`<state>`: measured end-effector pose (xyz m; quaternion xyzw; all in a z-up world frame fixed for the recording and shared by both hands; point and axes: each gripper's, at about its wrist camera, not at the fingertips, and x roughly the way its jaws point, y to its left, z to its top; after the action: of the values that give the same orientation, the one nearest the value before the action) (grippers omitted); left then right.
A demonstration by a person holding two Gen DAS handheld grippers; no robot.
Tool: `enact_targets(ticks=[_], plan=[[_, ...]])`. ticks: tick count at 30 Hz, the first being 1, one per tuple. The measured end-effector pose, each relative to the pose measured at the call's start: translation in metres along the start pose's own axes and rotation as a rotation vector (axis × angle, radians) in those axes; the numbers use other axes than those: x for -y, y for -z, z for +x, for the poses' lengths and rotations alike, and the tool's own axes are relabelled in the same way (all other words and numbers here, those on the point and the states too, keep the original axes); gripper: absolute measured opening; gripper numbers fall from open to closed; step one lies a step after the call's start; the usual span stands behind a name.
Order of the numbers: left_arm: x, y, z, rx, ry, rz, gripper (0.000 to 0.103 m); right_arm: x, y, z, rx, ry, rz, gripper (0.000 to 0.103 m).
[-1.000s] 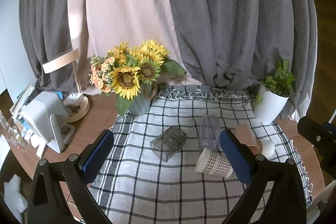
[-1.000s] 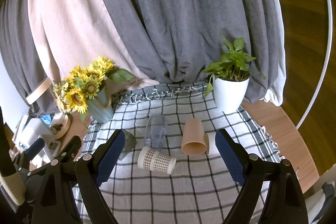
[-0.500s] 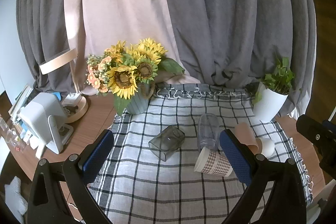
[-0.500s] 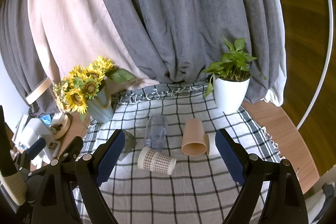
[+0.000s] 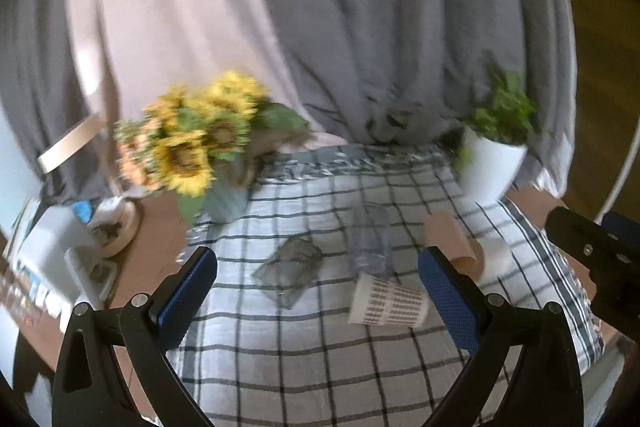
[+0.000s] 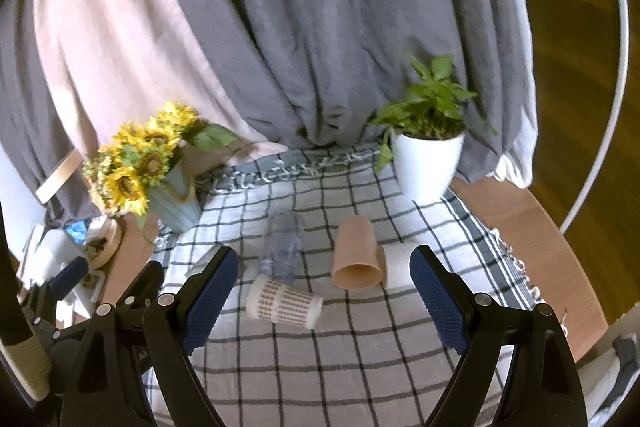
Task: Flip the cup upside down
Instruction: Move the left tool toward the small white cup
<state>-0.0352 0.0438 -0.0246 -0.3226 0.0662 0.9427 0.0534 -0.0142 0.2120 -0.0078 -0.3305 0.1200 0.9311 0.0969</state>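
Several cups lie on their sides on the checked cloth: a patterned paper cup, a clear plastic cup, a tan cup, a white cup and a smoky square glass. My left gripper is open and empty above the near cloth, and it also shows at the left of the right wrist view. My right gripper is open and empty, short of the paper cup.
A sunflower vase stands at the back left, a white potted plant at the back right. A lamp base and white devices sit on the wooden table at the left. Curtains hang behind.
The left gripper's view has swung to the right and is blurred by motion. The right gripper's view has barely shifted. The cups have not moved.
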Motion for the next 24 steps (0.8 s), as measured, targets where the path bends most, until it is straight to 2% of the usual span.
enact_targets(ticks=[4, 7, 13, 20, 24], plan=[[0.025, -0.004, 0.022, -0.049, 0.094, 0.094, 0.103, 0.018, 0.002, 0.009, -0.027, 0.041, 0.056, 0.088], [0.051, -0.006, 0.043, -0.077, 0.135, 0.201, 0.103, 0.036, 0.007, 0.015, -0.046, 0.085, 0.114, 0.088], [0.107, -0.009, 0.087, -0.147, 0.251, 0.442, 0.103, 0.083, 0.02, 0.032, -0.095, 0.224, 0.308, 0.088], [0.174, -0.008, 0.121, -0.202, 0.354, 0.708, 0.103, 0.13, 0.037, 0.053, -0.163, 0.329, 0.53, 0.088], [0.207, -0.004, 0.136, -0.245, 0.427, 0.848, 0.103, 0.149, 0.049, 0.063, -0.203, 0.355, 0.63, 0.088]])
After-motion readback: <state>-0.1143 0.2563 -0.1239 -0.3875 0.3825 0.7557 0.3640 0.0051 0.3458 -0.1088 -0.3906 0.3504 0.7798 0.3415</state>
